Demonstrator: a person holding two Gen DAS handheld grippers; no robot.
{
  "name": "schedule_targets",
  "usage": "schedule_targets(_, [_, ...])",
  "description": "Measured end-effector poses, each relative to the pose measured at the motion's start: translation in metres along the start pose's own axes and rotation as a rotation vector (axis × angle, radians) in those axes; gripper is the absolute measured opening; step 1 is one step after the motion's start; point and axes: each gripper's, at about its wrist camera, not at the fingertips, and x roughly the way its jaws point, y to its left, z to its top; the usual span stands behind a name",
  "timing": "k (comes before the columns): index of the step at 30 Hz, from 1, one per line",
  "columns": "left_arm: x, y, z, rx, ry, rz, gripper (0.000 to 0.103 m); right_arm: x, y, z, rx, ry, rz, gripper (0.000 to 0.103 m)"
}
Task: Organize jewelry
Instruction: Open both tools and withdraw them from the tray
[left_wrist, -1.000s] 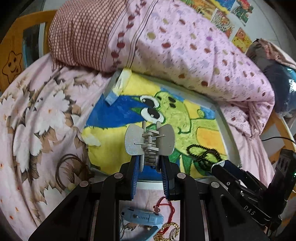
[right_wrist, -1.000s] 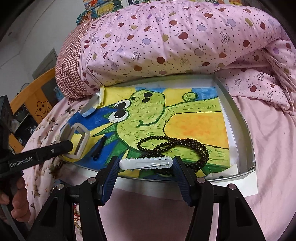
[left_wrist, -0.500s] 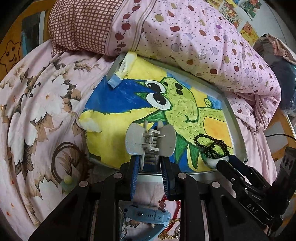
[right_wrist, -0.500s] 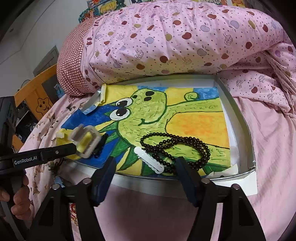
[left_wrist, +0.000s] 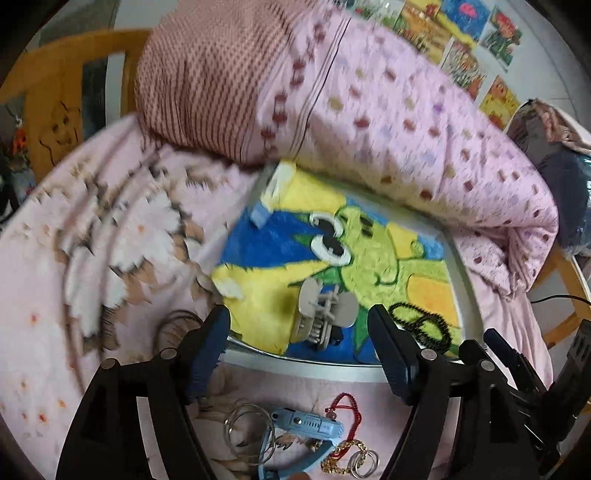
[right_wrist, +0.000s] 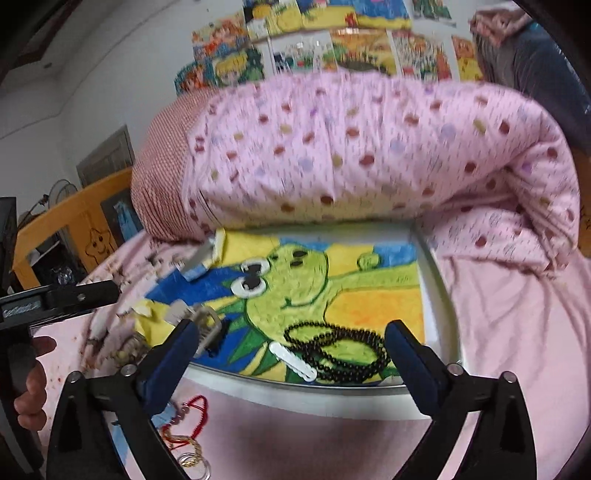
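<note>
A tray (left_wrist: 332, 367) lined with a cartoon frog picture lies on the bed. On it rest a grey claw hair clip (left_wrist: 325, 314), a black bead necklace (left_wrist: 424, 325) and, in the right wrist view, a white hair clip (right_wrist: 293, 362) beside the necklace (right_wrist: 340, 350). The claw clip shows there too (right_wrist: 199, 321). My left gripper (left_wrist: 299, 347) is open and empty, just in front of the claw clip. My right gripper (right_wrist: 288, 365) is open and empty, near the tray's front edge (right_wrist: 332, 395).
On the pink sheet in front of the tray lie a light-blue clip (left_wrist: 310, 428), a red cord bracelet (left_wrist: 343, 406), metal rings (left_wrist: 247, 432) and a gold chain (left_wrist: 343, 458). A rolled pink quilt (left_wrist: 388, 122) lies behind the tray. A wooden headboard (left_wrist: 55, 110) stands at left.
My left gripper opened and let the grey claw clip down onto the tray. My right gripper let go of the white clip earlier and has drawn back. Both views are blurred by motion.
</note>
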Motion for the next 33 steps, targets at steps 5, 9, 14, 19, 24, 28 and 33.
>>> schedule_targets(5, [-0.042, -0.008, -0.009, 0.053, -0.126, 0.061, 0.1, -0.032, 0.011, 0.004, -0.051, -0.071, 0.013, 0.103])
schedule_targets(9, [-0.072, -0.018, -0.022, 0.125, -0.194, 0.124, 0.101, -0.057, 0.02, 0.002, -0.096, -0.108, 0.02, 0.103])
schedule_targets(14, [-0.106, -0.028, -0.041, 0.217, -0.268, 0.194, 0.101, -0.095, 0.03, -0.005, -0.151, -0.155, 0.031, 0.103])
schedule_targets(19, [-0.136, -0.021, -0.063, 0.209, -0.274, 0.196, 0.101, -0.128, 0.031, -0.01, -0.148, -0.181, 0.04, 0.103])
schedule_targets(24, [-0.161, -0.011, -0.077, 0.144, -0.266, 0.177, 0.101, -0.148, 0.028, -0.017, -0.11, -0.173, 0.054, 0.103])
schedule_targets(28, [-0.175, -0.006, -0.088, 0.11, -0.234, 0.176, 0.101, -0.155, 0.033, -0.024, -0.114, -0.134, 0.05, 0.103])
schedule_targets(33, [-0.175, -0.004, -0.1, 0.099, -0.147, 0.175, 0.101, -0.148, 0.036, -0.033, -0.108, -0.042, 0.048, 0.103])
